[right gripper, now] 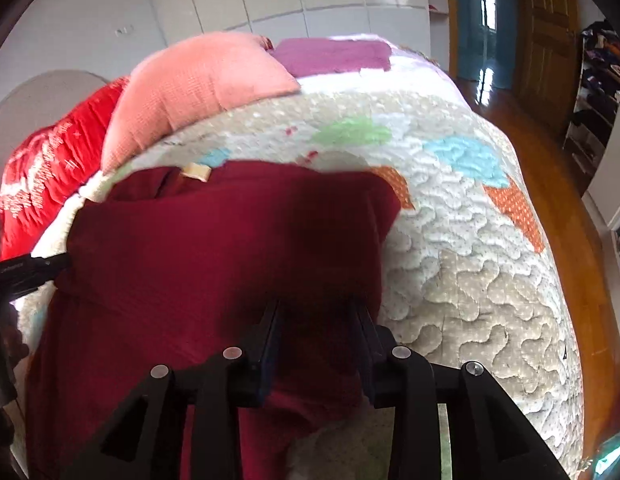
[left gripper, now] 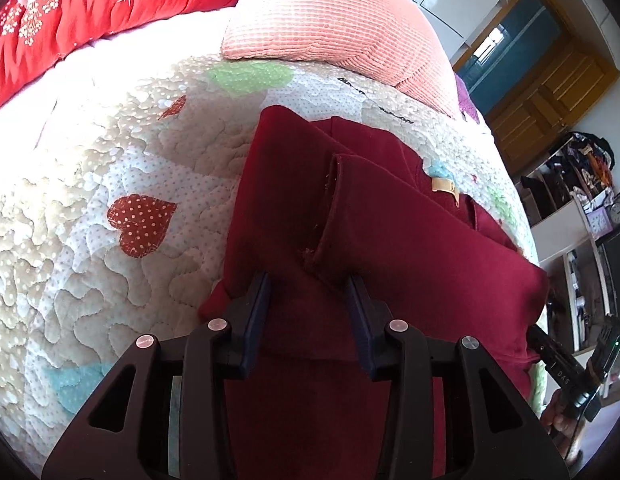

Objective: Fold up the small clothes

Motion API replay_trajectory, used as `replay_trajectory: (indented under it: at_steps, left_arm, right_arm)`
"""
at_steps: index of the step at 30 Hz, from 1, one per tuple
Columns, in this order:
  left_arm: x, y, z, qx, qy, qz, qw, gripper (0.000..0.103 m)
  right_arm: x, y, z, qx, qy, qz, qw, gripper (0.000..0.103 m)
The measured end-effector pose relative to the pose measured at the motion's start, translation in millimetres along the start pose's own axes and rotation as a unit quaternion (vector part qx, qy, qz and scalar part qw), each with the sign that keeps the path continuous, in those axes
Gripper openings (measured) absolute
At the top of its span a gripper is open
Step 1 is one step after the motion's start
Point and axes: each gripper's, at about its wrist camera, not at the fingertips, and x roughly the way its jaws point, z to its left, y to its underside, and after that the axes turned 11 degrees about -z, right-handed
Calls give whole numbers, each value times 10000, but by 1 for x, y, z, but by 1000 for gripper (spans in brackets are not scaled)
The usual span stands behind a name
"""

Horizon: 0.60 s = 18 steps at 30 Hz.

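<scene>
A dark red garment [left gripper: 390, 240] lies on the quilted bedspread [left gripper: 109, 160], with a sleeve folded across it and a beige neck label [left gripper: 444, 185] at its far end. My left gripper [left gripper: 310, 284] has its jaws apart around a raised fold of the garment's near left edge. In the right wrist view the garment [right gripper: 189, 260] fills the left half, its label [right gripper: 195, 172] at the far edge. My right gripper [right gripper: 316, 312] also has its jaws apart with the garment's near right edge between them. The right gripper's body shows in the left wrist view [left gripper: 570, 368].
A pink pillow [left gripper: 330, 20] and a red blanket [left gripper: 89, 8] lie at the bed's far end, with a purple cloth [right gripper: 330, 56] beside the pillow. The bed's right edge drops to a wooden floor [right gripper: 570, 200]. Shelves [left gripper: 582, 208] and a wooden door [right gripper: 550, 32] stand beyond.
</scene>
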Motion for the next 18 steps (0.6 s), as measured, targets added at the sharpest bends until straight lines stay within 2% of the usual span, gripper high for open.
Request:
replay_trajectory:
  at_steps: [4,9,12,14,15,18]
  left_arm:
    - [0,2,-8,328,-197,-72,9992,37]
    - [-2,6,-11,451,-324,-150,9983,37]
    - [-6,9,-16,580,-450,-188,9971,37]
    - [-12,11,-18,614,-510,-195,9966,37]
    - [-16,12,-19,604,-520,-200,9966,37]
    - [-31,16,-20,635,-552,-234,9962,37]
  right_arm:
    - [-18,1,4,-51,11,-113,9999,32]
    - [-39,10,9,-43,-102,-247,9996,34]
    - [-36,18,12,-135,-25,-182,9997,40]
    - [-24,22,12,-263,122,-19,9996,51]
    - [-17,25,9,-227,93,100,9996,52]
    - [-23,24,-1,170,-50,48,9998,52]
